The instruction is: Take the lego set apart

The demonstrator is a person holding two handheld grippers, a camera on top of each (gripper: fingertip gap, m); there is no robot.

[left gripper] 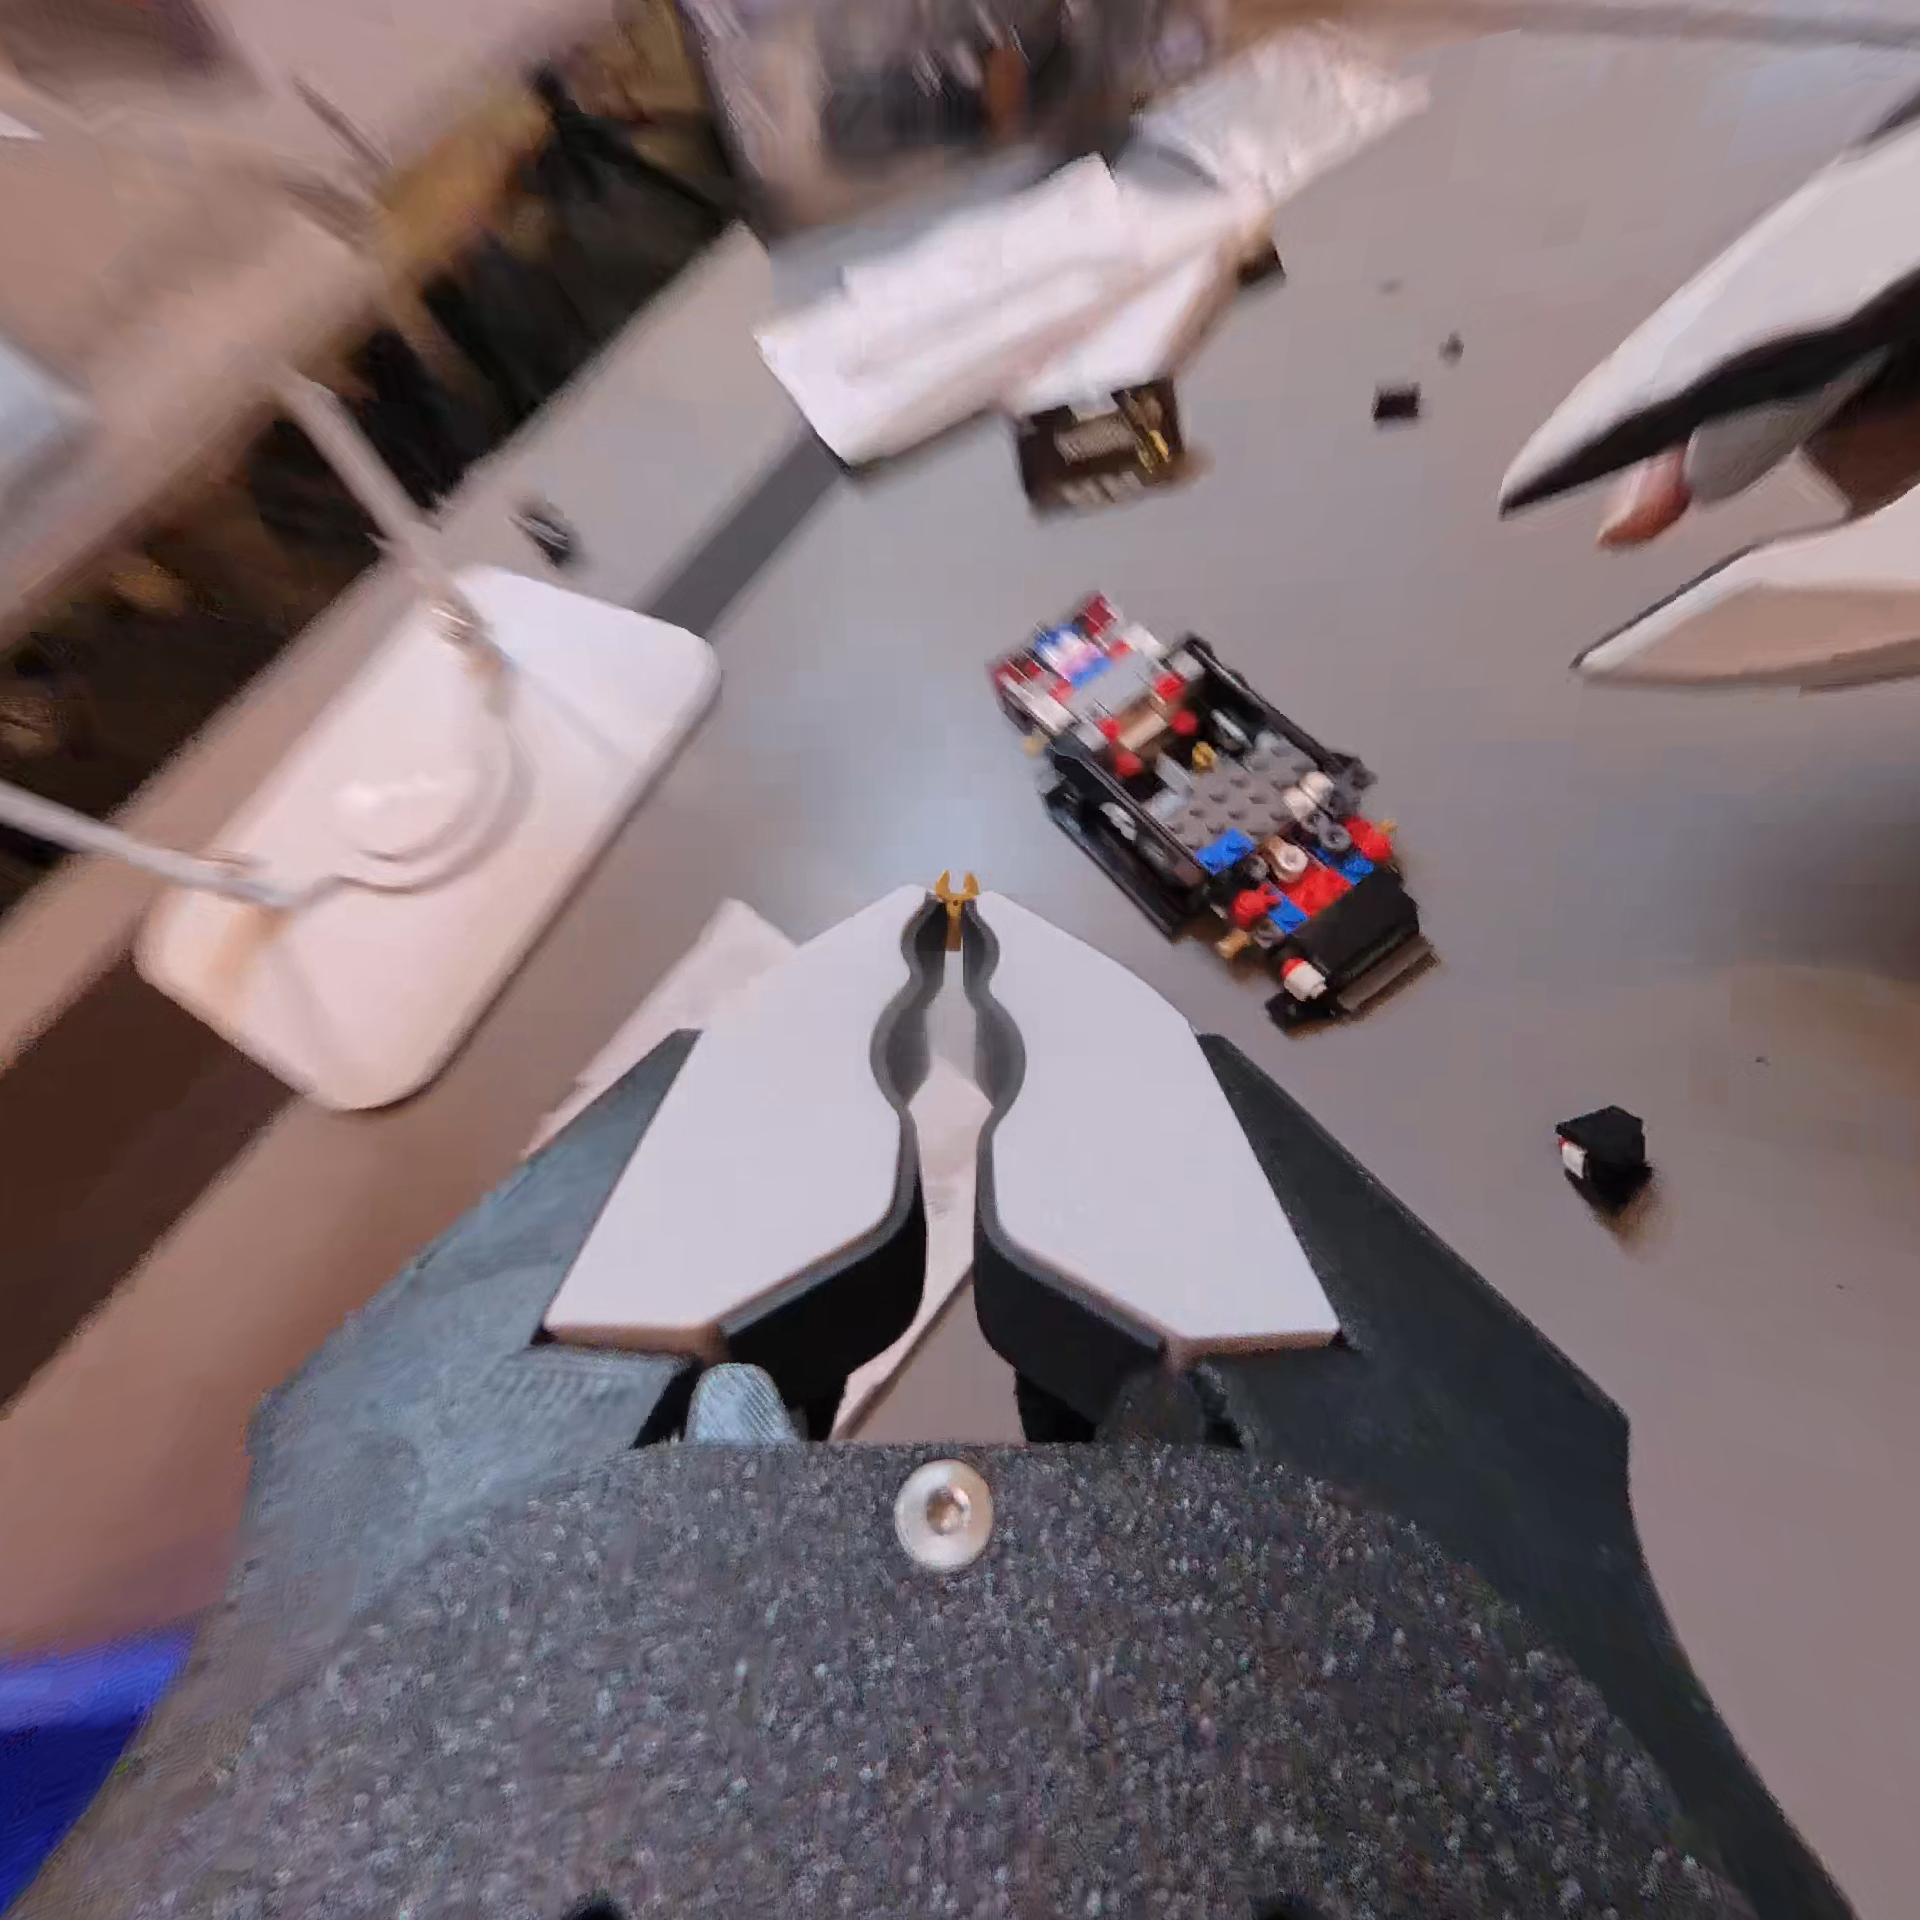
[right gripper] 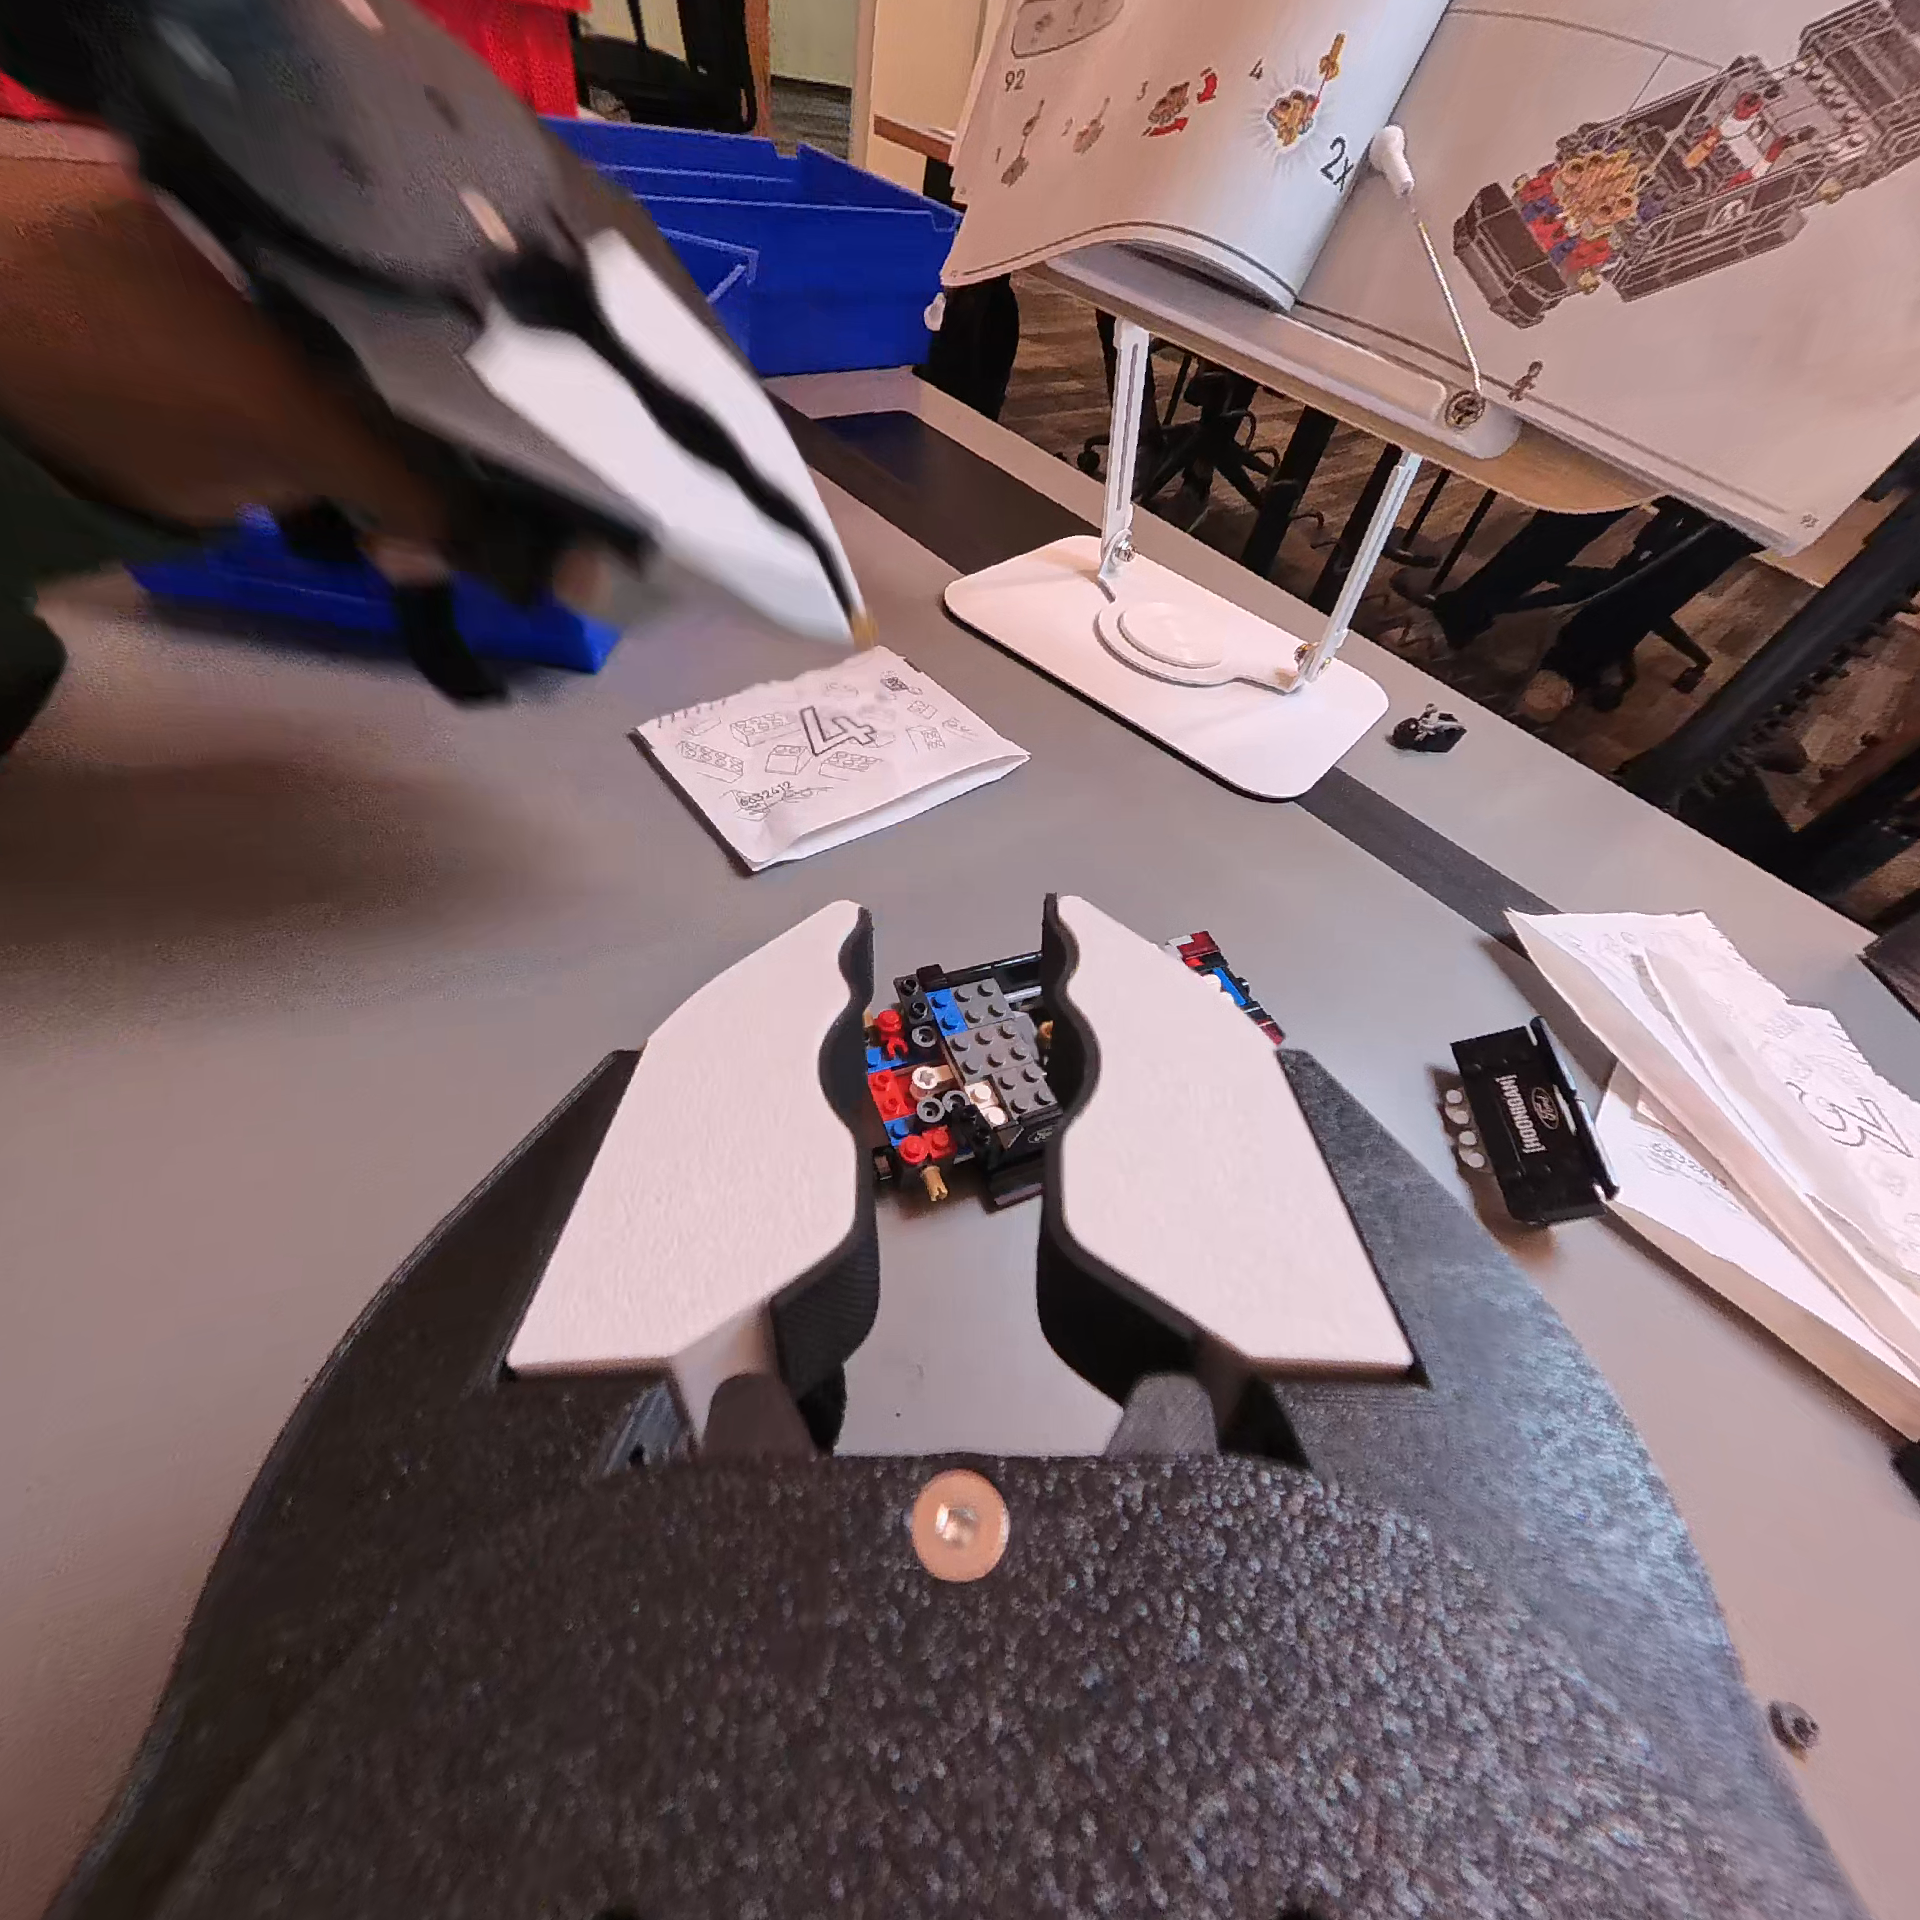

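Left wrist view: the left gripper (left gripper: pixel 956 914) has its jaws pinched on a small gold piece (left gripper: pixel 956 896); ahead and right of them the lego set (left gripper: pixel 1205 810) sits on the surface (left gripper: pixel 1558 935), largely assembled.

Right wrist view: the right gripper (right gripper: pixel 956 914) has its jaws apart and empty, framing the set. A loose black part (right gripper: pixel 1522 1122) lies right of them. Blue bins (right gripper: pixel 790 260), contents unseen, stand beyond.

At the upper right of the right wrist view we see a white book stand (right gripper: pixel 1174 665) holding an open instruction booklet (right gripper: pixel 1558 187). Blue bins (right gripper: pixel 790 260) sit at the upper left. A white paper bag (right gripper: pixel 831 753) lies flat at the centre of the grey table (right gripper: pixel 312 935), and more paper bags (right gripper: pixel 1745 1122) are heaped at the right edge.
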